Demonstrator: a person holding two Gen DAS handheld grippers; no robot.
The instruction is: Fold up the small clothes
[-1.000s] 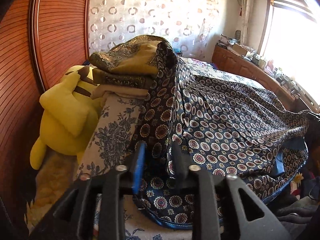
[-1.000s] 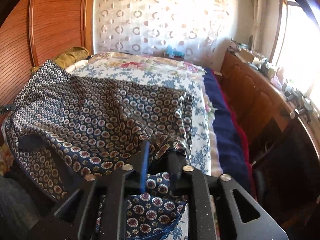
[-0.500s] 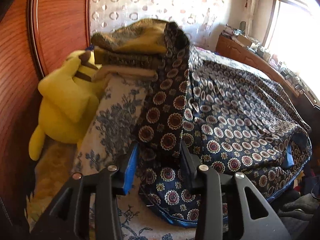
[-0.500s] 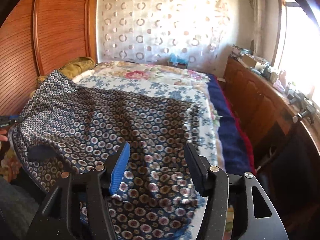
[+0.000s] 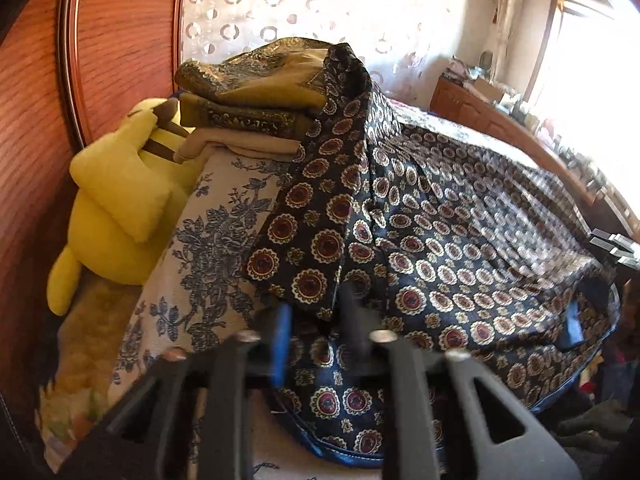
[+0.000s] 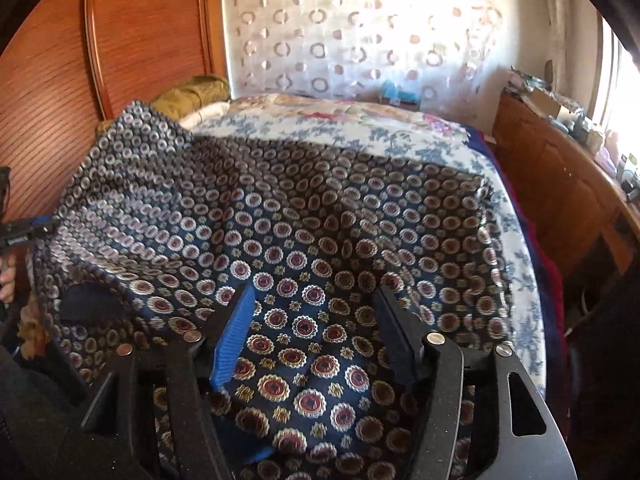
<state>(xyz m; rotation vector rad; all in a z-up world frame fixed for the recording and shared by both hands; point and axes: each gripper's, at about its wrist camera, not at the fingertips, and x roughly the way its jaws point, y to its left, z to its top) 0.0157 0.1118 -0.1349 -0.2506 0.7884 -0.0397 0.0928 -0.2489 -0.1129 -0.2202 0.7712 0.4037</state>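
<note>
A dark blue garment with red-and-gold medallions [image 5: 460, 240] lies spread over the bed, one corner draped up against a stack of folded clothes [image 5: 256, 96]. My left gripper [image 5: 316, 320] is blurred and its jaws are closing around a hanging fold of the garment's edge; a gap still shows between the pads. My right gripper [image 6: 316, 292] hovers low over the garment [image 6: 280, 216] near its front hem, jaws wide and opening, with flat cloth under them and nothing gripped. The left gripper's tip [image 6: 24, 232] shows at the garment's left edge, and the right one's tip [image 5: 616, 244] at the far right.
The bed has a blue floral bedspread [image 5: 208, 240] [image 6: 400, 132]. A yellow plush toy [image 5: 116, 208] leans on the wooden headboard [image 5: 36, 128]. A wooden dresser [image 6: 560, 184] with small items runs along the right, under a bright window. A hand [image 6: 8, 276] shows at the left edge.
My right gripper let go of the bunched hem, opened wide and dropped lower over the garment, which now lies flatter. My left gripper's jaws widened, then narrowed around the cloth's edge.
</note>
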